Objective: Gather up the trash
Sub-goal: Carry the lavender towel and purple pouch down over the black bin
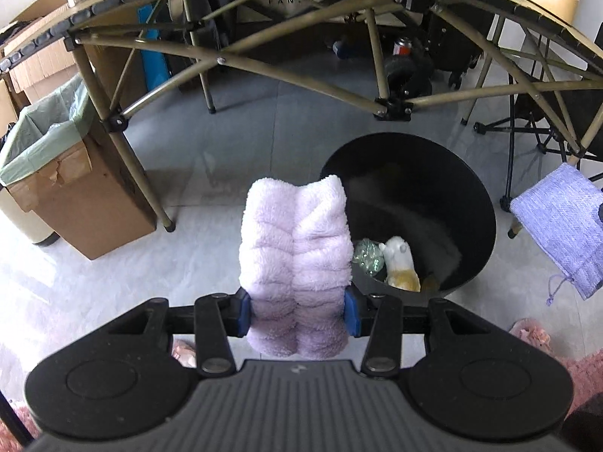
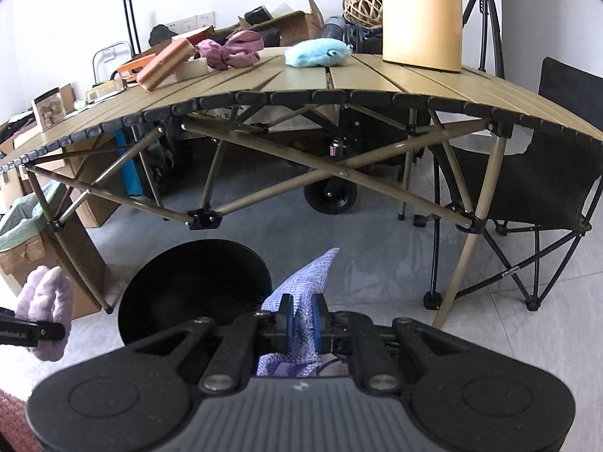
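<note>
Far left: a cardboard box (image 1: 71, 196) lined with a green bag (image 1: 45, 139) stands on the grey floor beside a leg of the folding table (image 2: 301, 83). Left gripper (image 1: 297, 310): jaws partly open, blue pads pressing both sides of a fluffy lilac cloth (image 1: 294, 260), folded lengthwise and standing up from the pads. The cloth sits just left of the black bin (image 1: 410, 211), its upper right corner overlapping the bin's rim in the left wrist view. Bin contents visible: a crumpled green piece (image 1: 367, 256) and a white-and-yellow item (image 1: 401, 267) on the bottom. Right gripper (image 2: 303, 324): jaws nearly closed, pinching a lilac woven pouch (image 2: 309, 282), which rises to a point above the pads and bunches below them. Pouch is just right of the bin opening in the right wrist view. Tabletop carries a light-blue plush (image 2: 318, 54) and a tall yellow container (image 2: 422, 15). Far right: a black folding chair (image 2: 546, 173).
</note>
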`<state>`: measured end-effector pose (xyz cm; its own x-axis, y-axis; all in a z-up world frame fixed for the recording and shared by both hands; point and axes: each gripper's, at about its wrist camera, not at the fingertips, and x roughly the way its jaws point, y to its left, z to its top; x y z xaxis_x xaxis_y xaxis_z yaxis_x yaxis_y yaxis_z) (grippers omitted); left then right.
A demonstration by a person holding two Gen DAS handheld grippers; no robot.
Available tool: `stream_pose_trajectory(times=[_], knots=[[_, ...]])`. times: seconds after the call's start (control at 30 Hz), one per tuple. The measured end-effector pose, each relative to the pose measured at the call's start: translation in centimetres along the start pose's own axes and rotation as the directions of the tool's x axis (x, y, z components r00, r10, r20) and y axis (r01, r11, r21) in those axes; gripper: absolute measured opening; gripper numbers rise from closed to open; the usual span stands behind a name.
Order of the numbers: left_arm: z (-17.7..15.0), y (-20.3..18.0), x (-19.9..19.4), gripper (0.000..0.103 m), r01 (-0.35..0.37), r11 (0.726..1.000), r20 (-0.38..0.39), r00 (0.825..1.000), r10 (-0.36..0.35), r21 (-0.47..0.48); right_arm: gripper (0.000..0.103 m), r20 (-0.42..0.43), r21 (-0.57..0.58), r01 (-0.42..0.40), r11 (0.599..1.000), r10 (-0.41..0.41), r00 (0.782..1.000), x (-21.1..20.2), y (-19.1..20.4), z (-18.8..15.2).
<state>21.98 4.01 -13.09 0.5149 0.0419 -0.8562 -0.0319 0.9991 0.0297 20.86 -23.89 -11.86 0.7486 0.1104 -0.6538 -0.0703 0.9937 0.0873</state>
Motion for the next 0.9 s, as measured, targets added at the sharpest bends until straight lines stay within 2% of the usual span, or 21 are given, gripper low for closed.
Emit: stream_pose_trajectory(times=[0.43,0.9], knots=[[1.1,0.1,1.5,0.045,-0.013,0.999,-0.082,0.997,0.01,-0.034,0.009,-0.006,0.018,0.023,1.0,-0.023,1.0,0.9,0.1,0.4],[3.5,-3.0,1.9,0.045,0.042,0.999,-0.084,0.996,-0.043,-0.01,0.009,-0.007,0.052,0.074,0.996,-0.074,0.997,1.4,-1.4,0.4]])
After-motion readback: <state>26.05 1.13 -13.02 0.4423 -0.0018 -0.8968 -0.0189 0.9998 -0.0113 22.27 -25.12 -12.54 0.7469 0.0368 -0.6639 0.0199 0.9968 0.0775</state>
